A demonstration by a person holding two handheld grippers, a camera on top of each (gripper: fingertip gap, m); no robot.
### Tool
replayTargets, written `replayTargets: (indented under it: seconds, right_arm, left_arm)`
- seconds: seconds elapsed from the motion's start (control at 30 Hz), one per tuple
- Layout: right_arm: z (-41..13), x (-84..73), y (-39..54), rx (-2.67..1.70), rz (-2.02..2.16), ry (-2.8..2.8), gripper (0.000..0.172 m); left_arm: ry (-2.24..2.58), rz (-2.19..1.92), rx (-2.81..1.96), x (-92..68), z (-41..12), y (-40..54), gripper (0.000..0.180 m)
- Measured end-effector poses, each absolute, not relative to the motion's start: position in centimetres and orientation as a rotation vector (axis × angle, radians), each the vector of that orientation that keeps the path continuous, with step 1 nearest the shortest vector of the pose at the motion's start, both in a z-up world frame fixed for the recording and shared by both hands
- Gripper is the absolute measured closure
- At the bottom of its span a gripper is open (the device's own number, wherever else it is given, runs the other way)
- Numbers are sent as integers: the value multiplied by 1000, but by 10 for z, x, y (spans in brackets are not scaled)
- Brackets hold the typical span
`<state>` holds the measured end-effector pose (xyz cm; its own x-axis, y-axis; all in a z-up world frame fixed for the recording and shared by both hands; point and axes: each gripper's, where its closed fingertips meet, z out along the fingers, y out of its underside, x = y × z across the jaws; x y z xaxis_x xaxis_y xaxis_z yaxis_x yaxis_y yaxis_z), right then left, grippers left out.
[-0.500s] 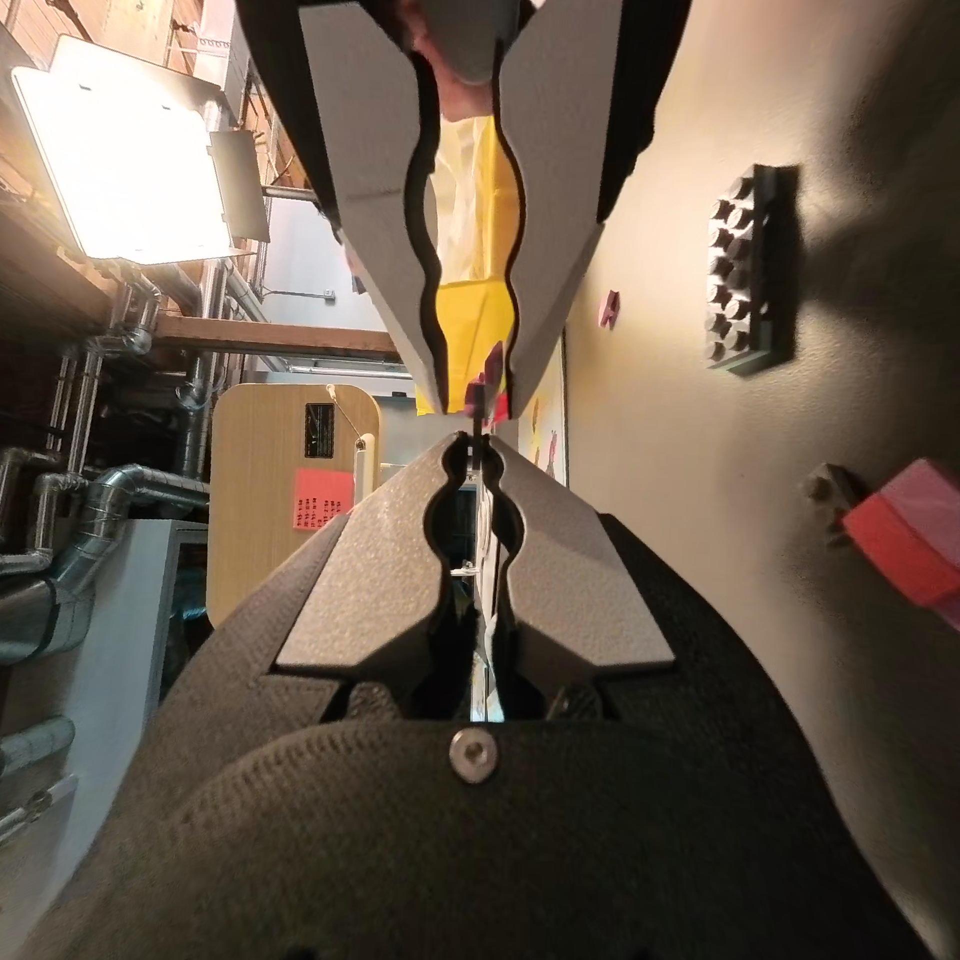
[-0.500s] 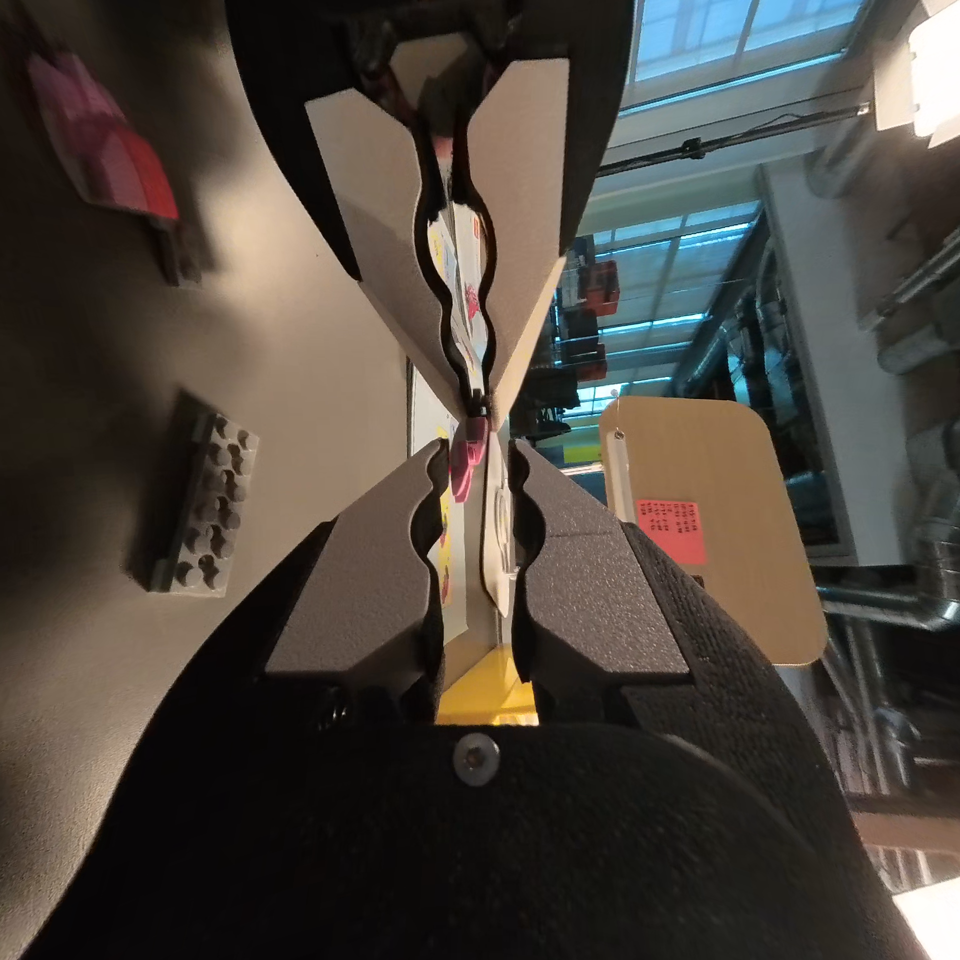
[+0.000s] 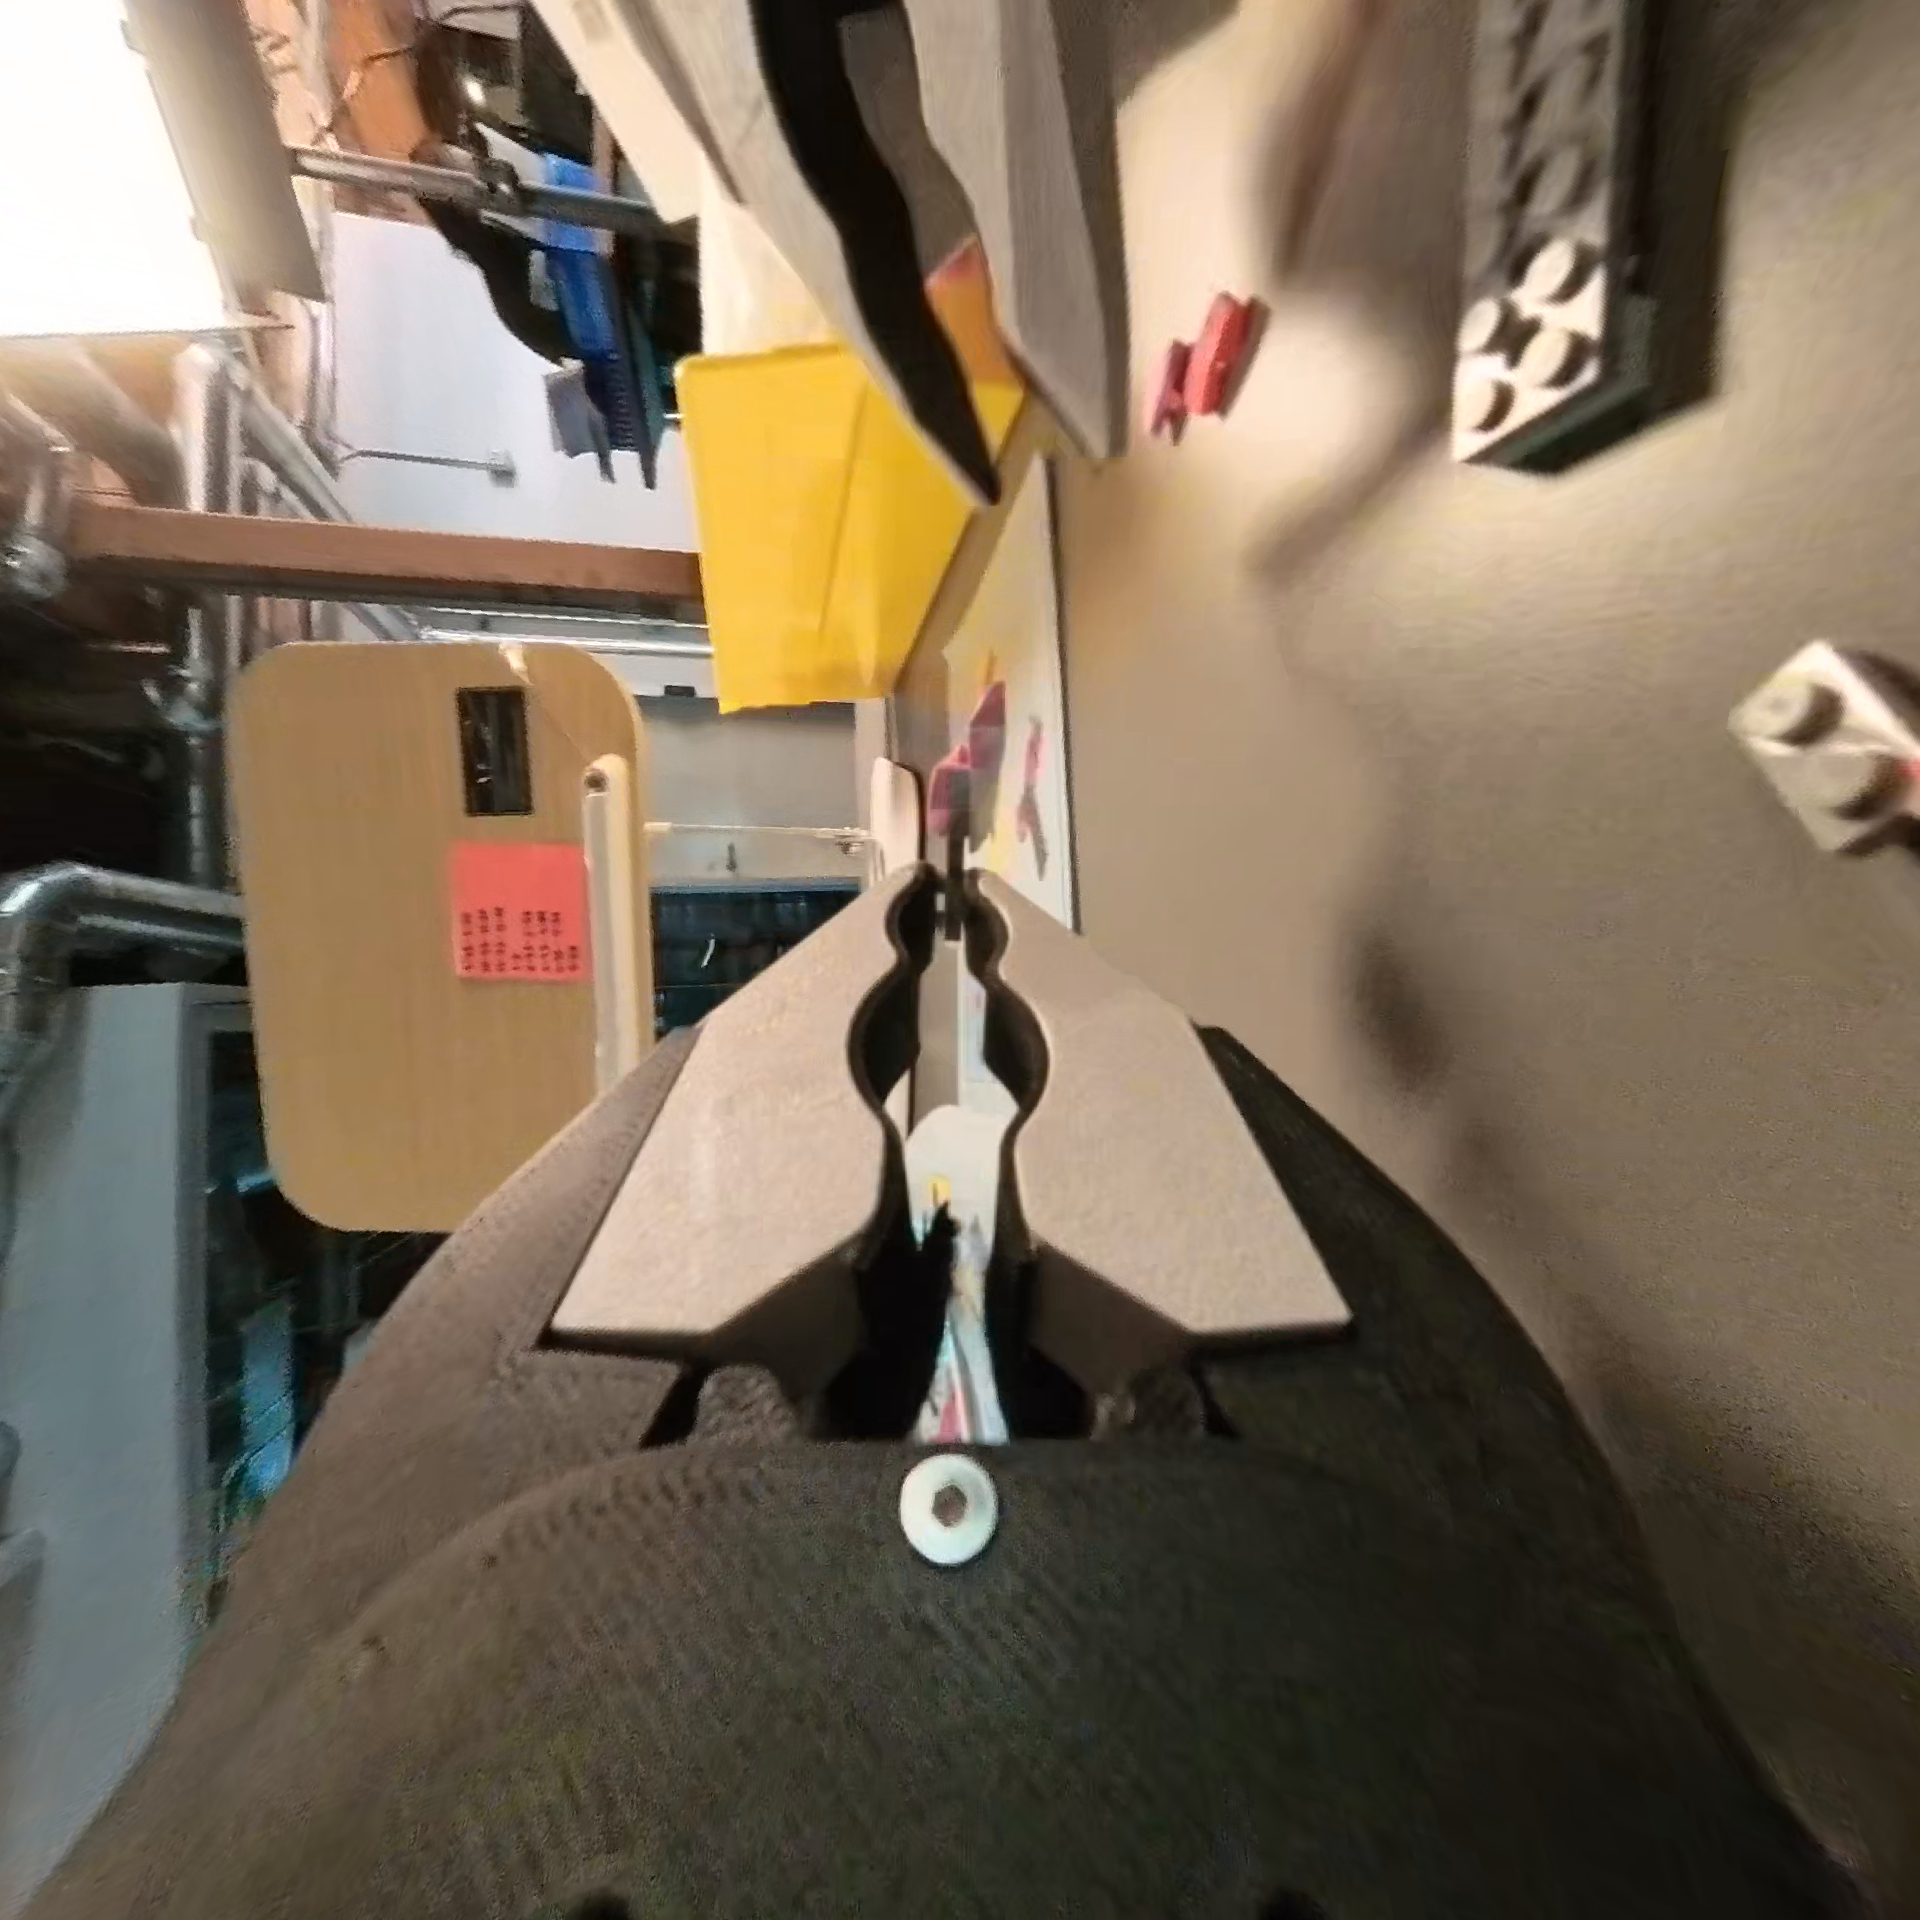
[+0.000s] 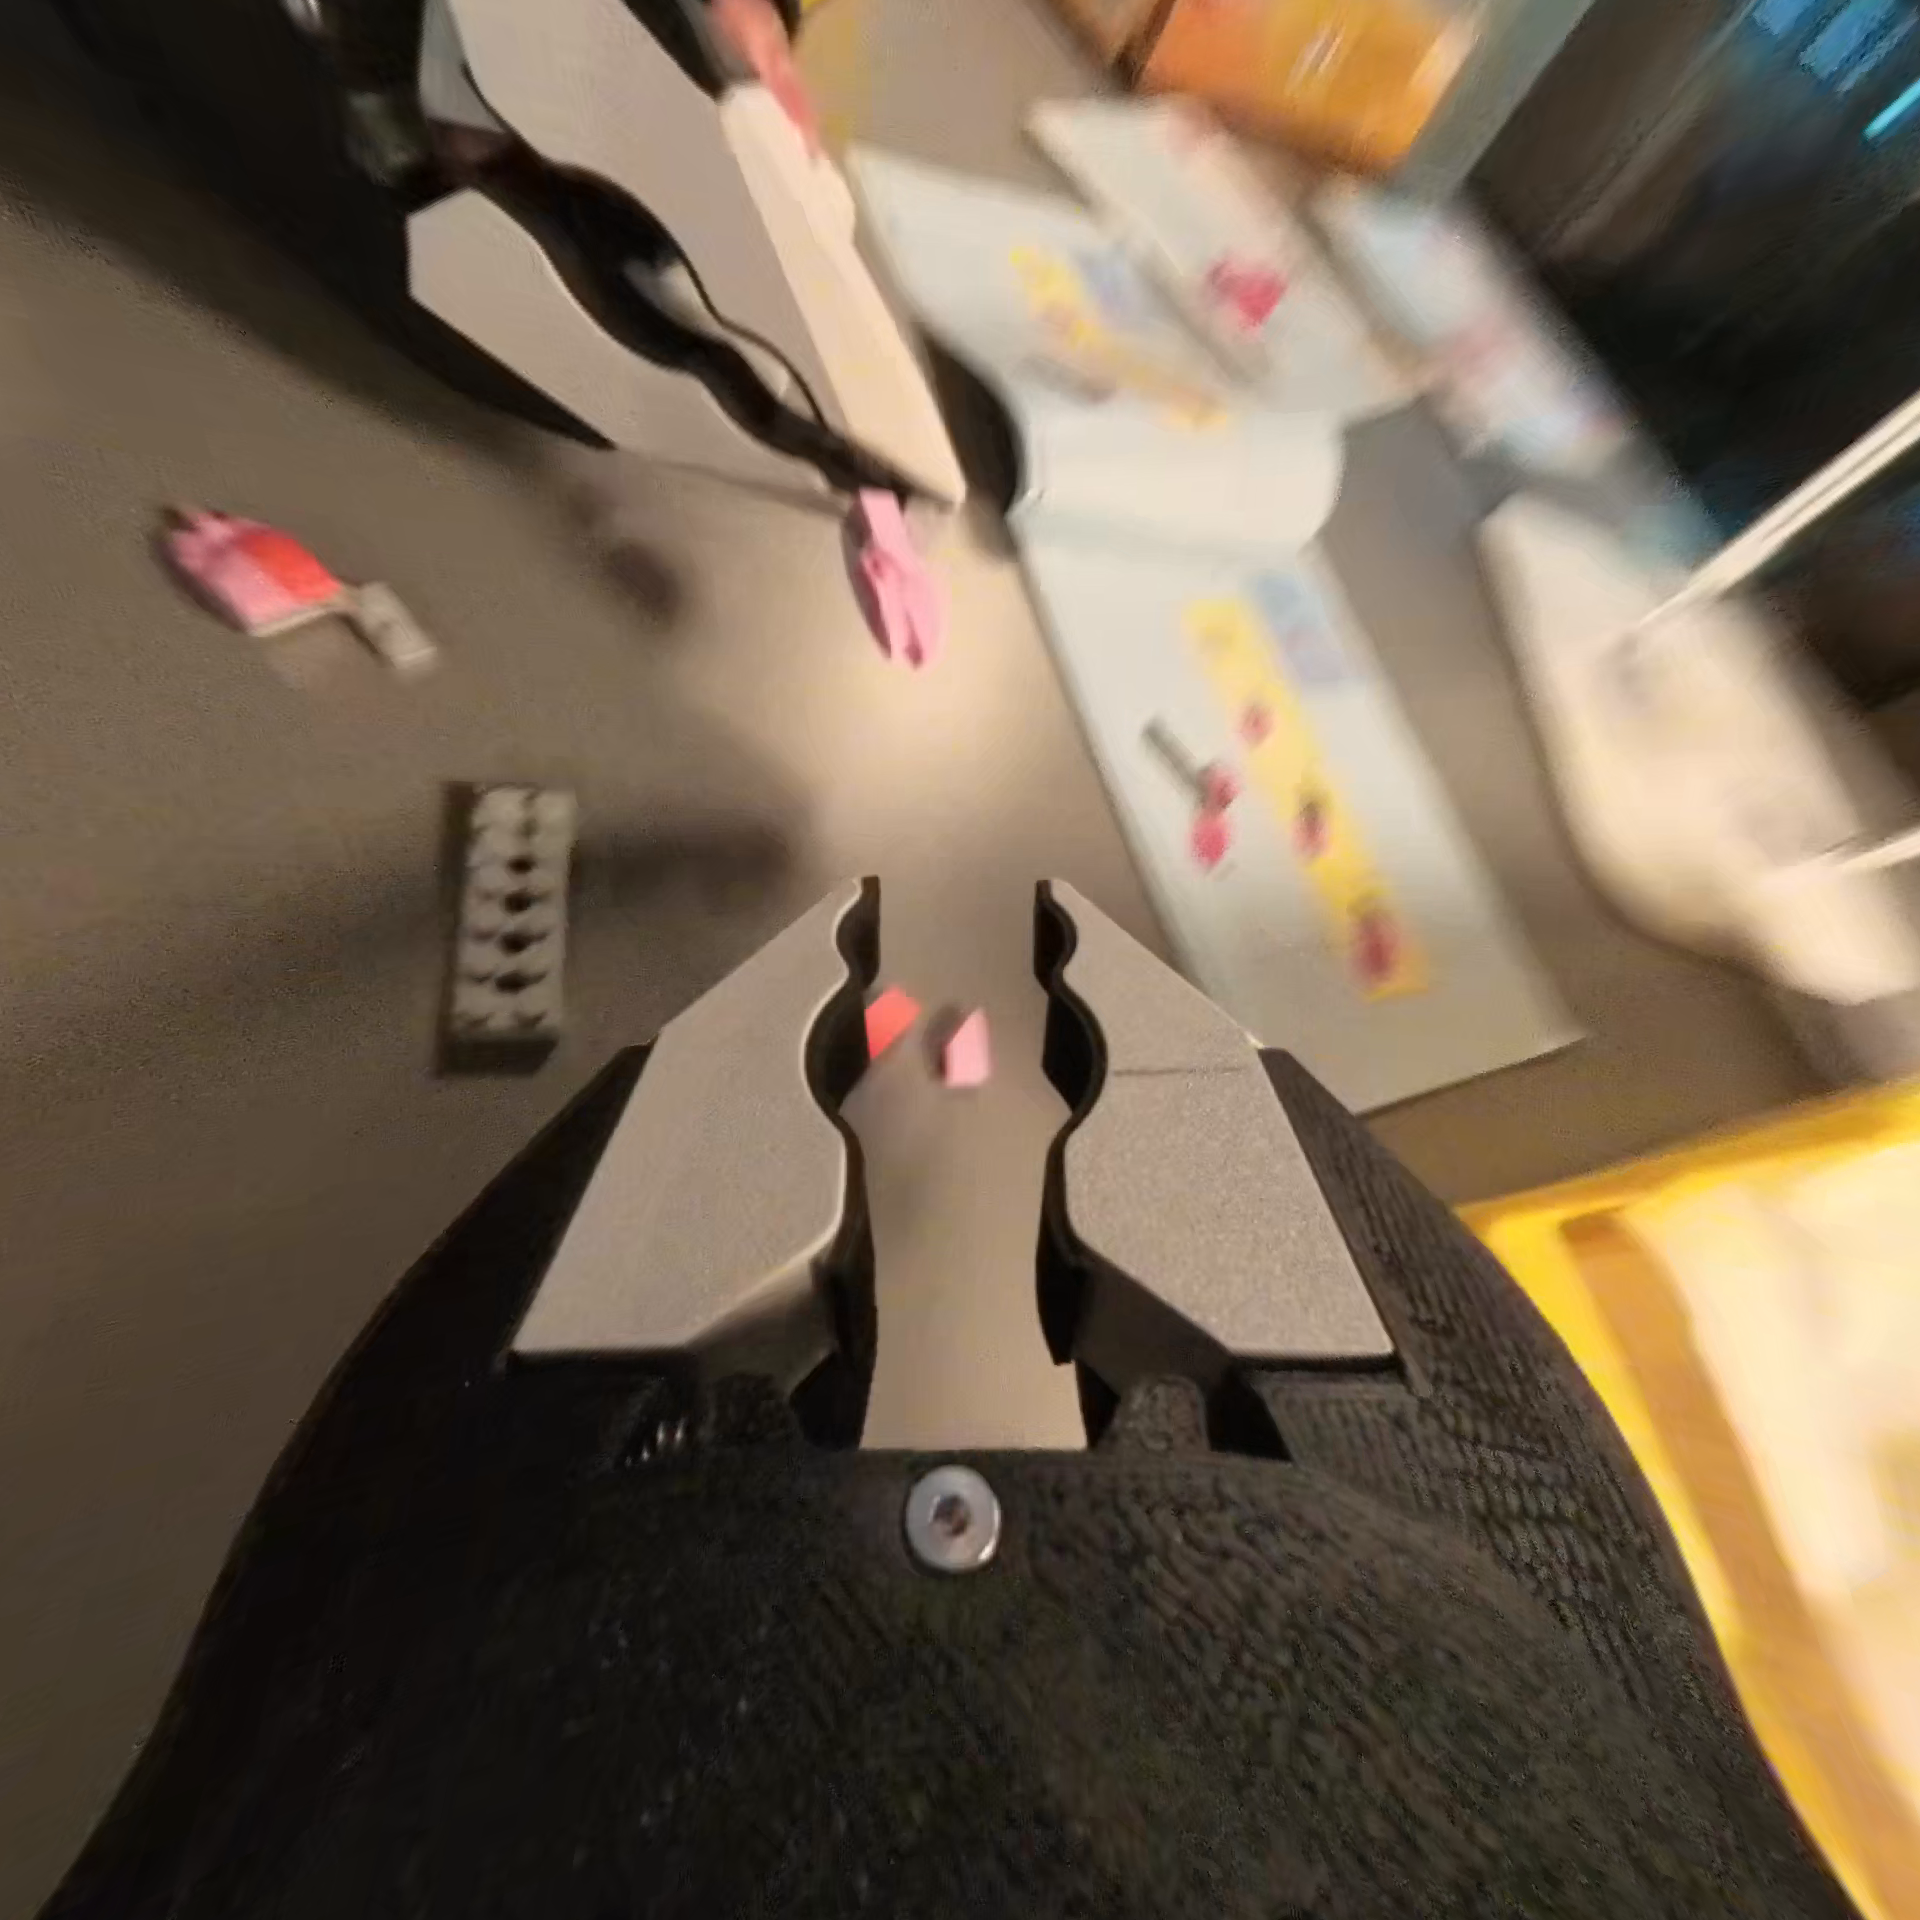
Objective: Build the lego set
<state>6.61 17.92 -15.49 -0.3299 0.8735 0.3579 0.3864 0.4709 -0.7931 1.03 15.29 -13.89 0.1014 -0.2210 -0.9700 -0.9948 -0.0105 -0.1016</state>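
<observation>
My left gripper [image 3: 954, 891] is shut on a thin dark tab of a small pink brick piece [image 3: 971, 774], which sticks out past its fingertips. The right wrist view shows that gripper [image 4: 896, 488] at the top with the pink piece [image 4: 891, 577] hanging from its tips above the table. My right gripper [image 4: 954, 899] is open and holds nothing. Through its gap I see a small red brick [image 4: 891, 1023] and a small pink brick [image 4: 968, 1047] lying on the table, untouched by the pads. The right gripper [image 3: 1039, 447] shows at the top of the left wrist view, apart from the pink piece.
A dark grey studded plate [image 4: 509, 925] [image 3: 1558, 260] and a pink and red brick stack [image 4: 260, 571] lie on the brown table [image 4: 727, 748]. A printed sheet with brick pictures [image 4: 1299, 727] lies to the right. A yellow bin [image 4: 1662, 1351] [image 3: 821, 530] stands beside it. Small red pieces [image 3: 1210, 358] lie near the plate. The gap from one gripper's tips to the other's is roughly 7 cm. It is some 6 cm from my right tips to the dark grey studded plate [image 4: 509, 925]. Look for it in the left wrist view [image 3: 1521, 130] too.
My right gripper has pulled away from the pink piece, widened its jaws a little and swung down toward the table; its view is blurred. My left gripper keeps its hold on the pink piece.
</observation>
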Motion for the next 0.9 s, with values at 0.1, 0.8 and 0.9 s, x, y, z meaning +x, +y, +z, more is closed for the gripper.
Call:
replayTargets:
  seconds: [0.1,0.8,0.9]
  right_arm:
    - [-167,79,179,-1267,945,-1986,144]
    - [-177,78,160,-1243,994,-2073,148]
    - [-184,81,166,-1296,943,-2086,154]
  left_arm:
    - [1327,1011,-1419,13,-145,153,177]
    - [1407,979,-1378,32,-154,151,177]
    - [1415,988,-1365,33,-154,150,177]
